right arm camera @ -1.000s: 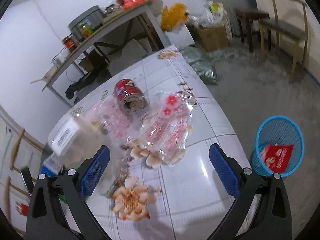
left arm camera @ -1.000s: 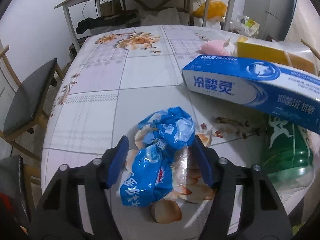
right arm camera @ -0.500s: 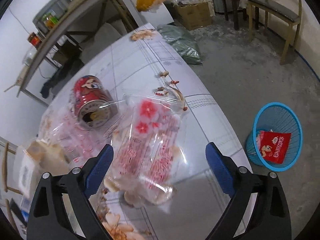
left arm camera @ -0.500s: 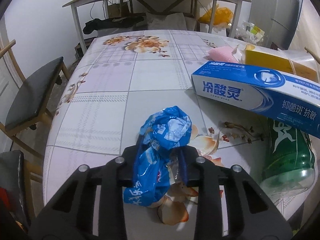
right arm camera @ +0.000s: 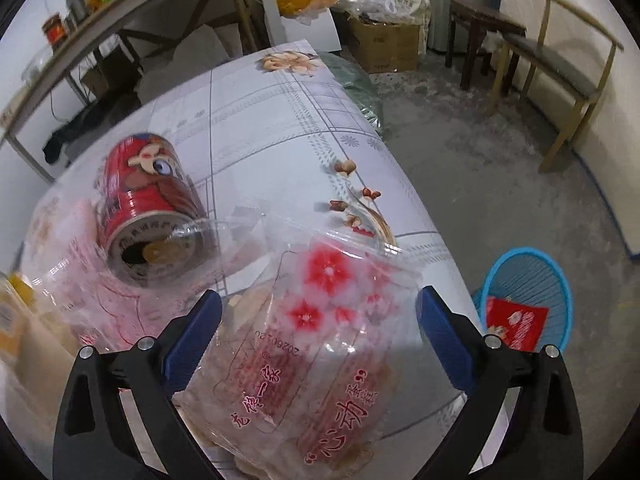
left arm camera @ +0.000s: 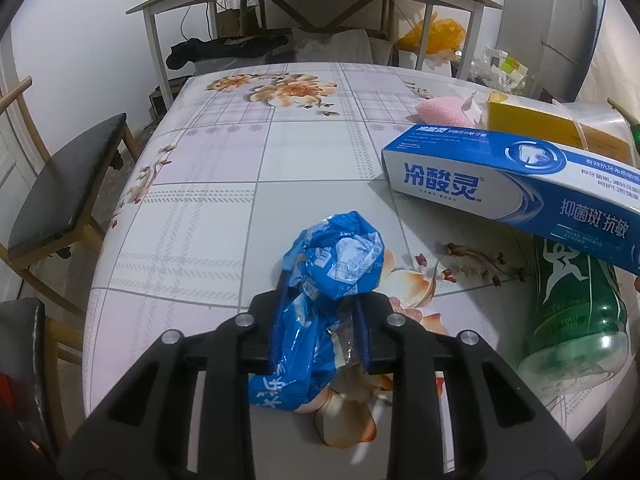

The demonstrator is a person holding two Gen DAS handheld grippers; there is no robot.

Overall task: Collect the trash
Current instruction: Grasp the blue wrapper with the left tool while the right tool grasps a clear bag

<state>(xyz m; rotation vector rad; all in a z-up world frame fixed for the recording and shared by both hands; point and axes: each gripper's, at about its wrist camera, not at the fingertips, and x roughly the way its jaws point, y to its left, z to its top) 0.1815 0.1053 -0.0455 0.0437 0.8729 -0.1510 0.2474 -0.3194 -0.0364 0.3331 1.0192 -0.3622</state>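
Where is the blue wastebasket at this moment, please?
In the right wrist view, the blue wastebasket stands on the floor at lower right, just past the table edge beyond the open right gripper, with a red packet inside it.

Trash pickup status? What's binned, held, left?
Binned: one red packet in the blue basket. In hand: left gripper shut on the blue wrapper. Right gripper open around the clear floral bag. Left: red can, green bottle.
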